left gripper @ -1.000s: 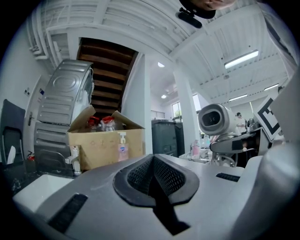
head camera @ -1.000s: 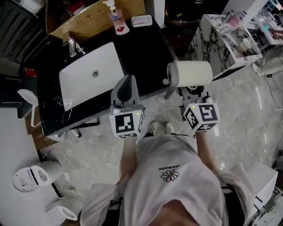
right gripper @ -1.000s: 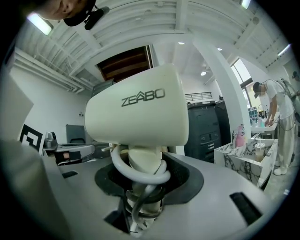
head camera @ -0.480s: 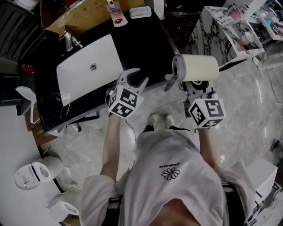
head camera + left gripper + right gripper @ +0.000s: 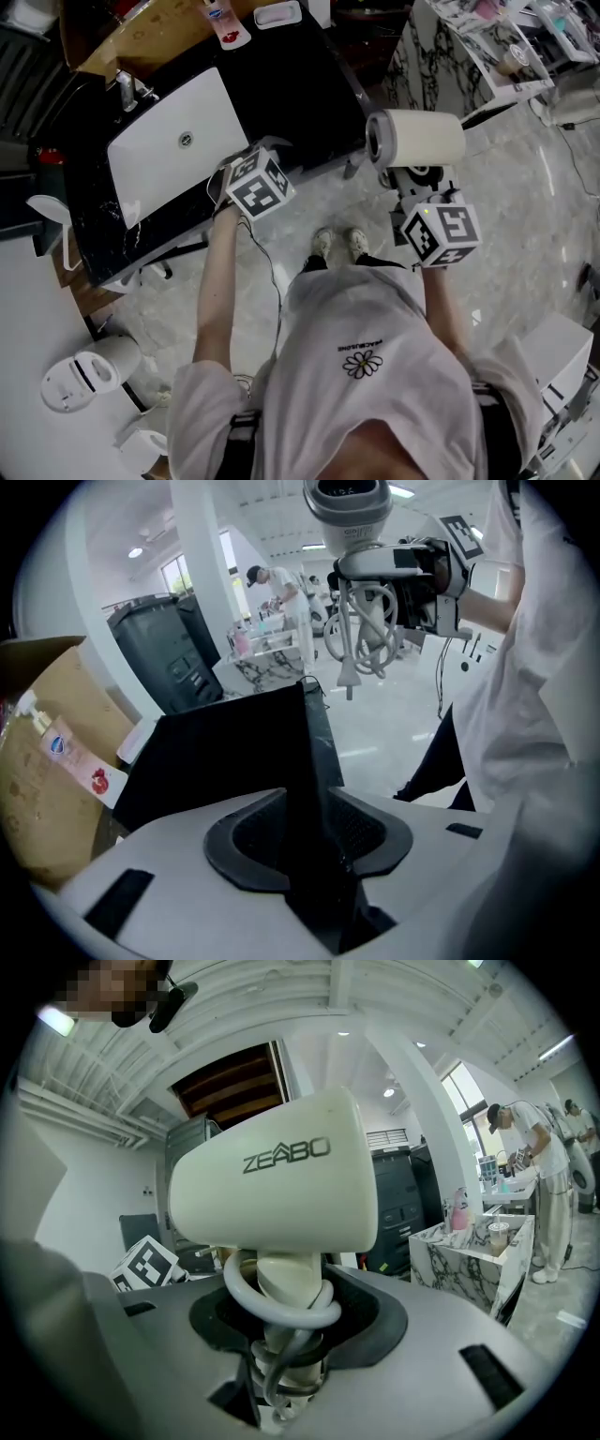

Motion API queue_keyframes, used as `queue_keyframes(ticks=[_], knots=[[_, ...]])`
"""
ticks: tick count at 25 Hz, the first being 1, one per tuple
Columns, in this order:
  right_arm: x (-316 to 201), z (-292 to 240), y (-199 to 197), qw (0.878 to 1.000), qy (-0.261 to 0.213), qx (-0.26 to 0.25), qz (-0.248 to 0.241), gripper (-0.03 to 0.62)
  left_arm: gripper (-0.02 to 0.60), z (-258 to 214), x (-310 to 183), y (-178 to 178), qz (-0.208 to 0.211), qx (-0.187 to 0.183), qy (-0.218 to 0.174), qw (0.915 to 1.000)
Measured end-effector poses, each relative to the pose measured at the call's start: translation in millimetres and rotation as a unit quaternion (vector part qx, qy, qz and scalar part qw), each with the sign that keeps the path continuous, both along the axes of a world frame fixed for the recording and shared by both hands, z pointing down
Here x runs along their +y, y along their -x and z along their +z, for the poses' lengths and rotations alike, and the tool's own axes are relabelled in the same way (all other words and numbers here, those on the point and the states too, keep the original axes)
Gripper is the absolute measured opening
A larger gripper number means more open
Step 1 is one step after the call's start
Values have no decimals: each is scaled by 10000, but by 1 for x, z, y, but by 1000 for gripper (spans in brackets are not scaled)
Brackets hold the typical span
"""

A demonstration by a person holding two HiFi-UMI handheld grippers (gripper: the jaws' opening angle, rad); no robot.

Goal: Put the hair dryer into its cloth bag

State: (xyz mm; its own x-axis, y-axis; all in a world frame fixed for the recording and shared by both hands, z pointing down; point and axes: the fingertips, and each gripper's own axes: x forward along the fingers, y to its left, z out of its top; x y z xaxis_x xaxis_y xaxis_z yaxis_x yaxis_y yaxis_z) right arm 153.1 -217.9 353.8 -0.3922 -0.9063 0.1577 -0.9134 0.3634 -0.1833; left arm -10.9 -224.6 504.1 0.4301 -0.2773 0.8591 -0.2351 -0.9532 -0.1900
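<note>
The cream hair dryer (image 5: 272, 1180), cord looped round its handle, sits upright in the right gripper (image 5: 286, 1349)

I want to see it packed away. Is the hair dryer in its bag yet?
Not yet, it is out. The hair dryer sits bare in the right gripper, clamped by its handle, with no cloth around it.

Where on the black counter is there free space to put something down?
Free: the black counter between the white rectangular sink and its right edge. Crowded: the back edge, with the pump bottle and white dish, and the near edge at the left gripper.
</note>
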Motion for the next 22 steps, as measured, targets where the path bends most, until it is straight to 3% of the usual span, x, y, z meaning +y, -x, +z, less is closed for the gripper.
queue_keyframes(ticks=[7,15,22], knots=[[4,7,-8,9999,100,-3,78,167,95,9,0,-2,13,-112,323,9994],[5,10,-10,9998,152,31,79,168,32,8,-3,0,20,-191,283,9994],[8,10,-4,9997,199,39,-129,167,28,-5,-7,-2,-319,226,223,9990]])
